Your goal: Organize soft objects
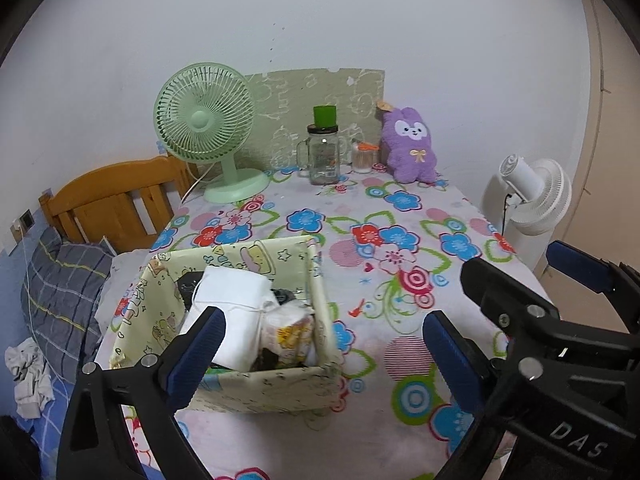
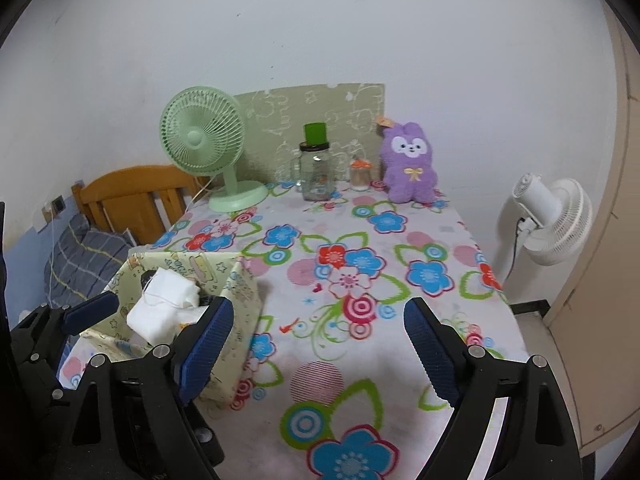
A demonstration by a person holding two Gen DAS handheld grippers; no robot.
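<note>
Cloths sit bundled in the patterned box near the surface's left edge, both grippers hover released with nothing between their fingers, so I'd reach slowly for the purple plush at the back.

A: Quick look at the rigs. Left gripper?
B: Black plastic frame, angular arms w/ triangular cut-outs. Blue ribbed pads on the fingers. Round silver screws at the pivots. White letters "DAS" on the body, lower right of the left wrist view.
A: Right gripper?
B: Same build: black linkage arms, blue textured pads on both fingers, silver screw heads at each joint, small black bolts lower down.
A: Any cables, sleeves?
B: Can't see any; only the tools show, no person.
</note>
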